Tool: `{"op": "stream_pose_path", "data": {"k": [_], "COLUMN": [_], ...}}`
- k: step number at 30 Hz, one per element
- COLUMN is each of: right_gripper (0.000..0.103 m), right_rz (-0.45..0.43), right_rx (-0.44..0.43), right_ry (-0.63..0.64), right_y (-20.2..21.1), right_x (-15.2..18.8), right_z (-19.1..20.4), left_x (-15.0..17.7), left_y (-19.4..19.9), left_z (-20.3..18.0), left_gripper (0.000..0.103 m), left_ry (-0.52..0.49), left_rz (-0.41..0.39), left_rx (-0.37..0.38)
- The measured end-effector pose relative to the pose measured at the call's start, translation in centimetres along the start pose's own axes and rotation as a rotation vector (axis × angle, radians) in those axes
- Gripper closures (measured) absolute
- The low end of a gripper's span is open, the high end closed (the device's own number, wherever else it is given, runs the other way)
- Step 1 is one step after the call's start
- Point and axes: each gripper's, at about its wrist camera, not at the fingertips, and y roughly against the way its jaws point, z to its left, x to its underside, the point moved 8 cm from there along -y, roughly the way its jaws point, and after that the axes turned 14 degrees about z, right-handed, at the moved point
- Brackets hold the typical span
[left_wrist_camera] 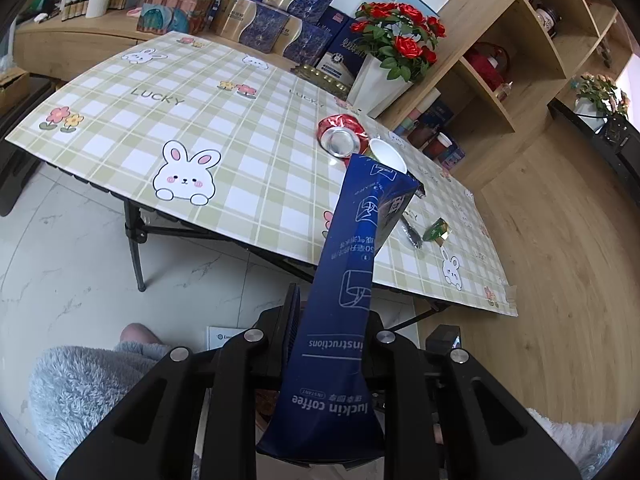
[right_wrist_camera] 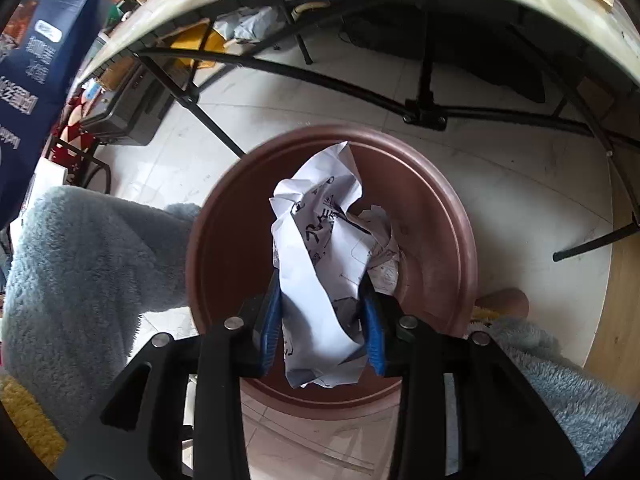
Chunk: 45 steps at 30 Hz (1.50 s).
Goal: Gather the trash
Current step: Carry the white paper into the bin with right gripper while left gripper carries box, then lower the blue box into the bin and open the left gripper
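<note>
In the left wrist view my left gripper (left_wrist_camera: 332, 320) is shut on a long flattened blue coffee box (left_wrist_camera: 352, 264), which sticks out ahead over the table's near edge. On the checked tablecloth (left_wrist_camera: 208, 120) behind it lie a crushed red can (left_wrist_camera: 342, 136), a white paper cup (left_wrist_camera: 388, 154), a green wrapper (left_wrist_camera: 438, 232) and a dark spoon-like piece (left_wrist_camera: 412, 234). In the right wrist view my right gripper (right_wrist_camera: 320, 284) points steeply down, shut on a crumpled white printed paper (right_wrist_camera: 316, 248), above a round brown bin (right_wrist_camera: 436, 240). More crumpled paper (right_wrist_camera: 384, 256) lies inside the bin.
A white vase of red roses (left_wrist_camera: 396, 48) and stacked blue and gold boxes (left_wrist_camera: 280, 20) stand at the table's far side, with wooden shelves (left_wrist_camera: 500, 60) to the right. The person's fluffy grey-blue legs (right_wrist_camera: 88, 272) flank the bin. Black table legs (right_wrist_camera: 424, 108) cross the tiled floor behind it.
</note>
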Motion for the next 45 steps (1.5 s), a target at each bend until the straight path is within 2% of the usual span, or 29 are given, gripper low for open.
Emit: {"op": "stream_pose_path", "data": {"k": [5,8,10,16,18,24,29,32,40,45], "right_gripper": [0.06,0.053,0.036,0.009,0.006,0.006,0.006,0.006,0.006,0.006], "right_rz": [-0.016,-0.029,-0.052,-0.223,-0.297,-0.505,-0.608,-0.638,-0.671,-0.676], "right_rx": [-0.011,-0.014,-0.028,-0.062,-0.046,0.016,0.091,0.139,0.091,0.095], "right_ry": [-0.035,-0.048,-0.062,-0.076,-0.062,-0.078,-0.123,-0.178,-0.209,-0.199], "right_y": [0.0,0.4,1.1,6.5,8.9,15.9,19.7,21.1,21.6,21.7], "right_x": [-0.4,-0.6,-0.8,-1.4,-1.5,-1.1,-0.7,-0.6,0.2,0.9], "right_z": [-0.7,-1.0,-1.0,-0.8,-0.8,-2.0,-3.9,-5.5,-6.9,-6.6], "left_x": [0.3,0.5,0.6,1.0,1.1,1.5,2.0,2.5,4.0,5.3], "left_y": [-0.7,-1.1,-1.4,-2.3,-2.6,-3.6,-4.5,-5.2,-8.2,-10.8], "left_z": [0.2,0.2,0.1,0.0,-0.2,-0.6,-1.1,-1.3,-2.0,-2.9], "left_gripper": [0.083,0.083,0.083,0.083,0.083,0.083,0.083,0.083,0.083,0.083], "left_ry": [0.01,0.008,0.005,0.0,-0.001,-0.022,-0.032,-0.049,-0.116,-0.205], "left_rz": [0.019,0.031,0.038,0.065,0.075,0.099,0.121,0.143,0.213,0.272], "left_rx": [-0.003,-0.007,-0.008,-0.006,-0.004,-0.015,-0.02,-0.032,-0.105,-0.156]}}
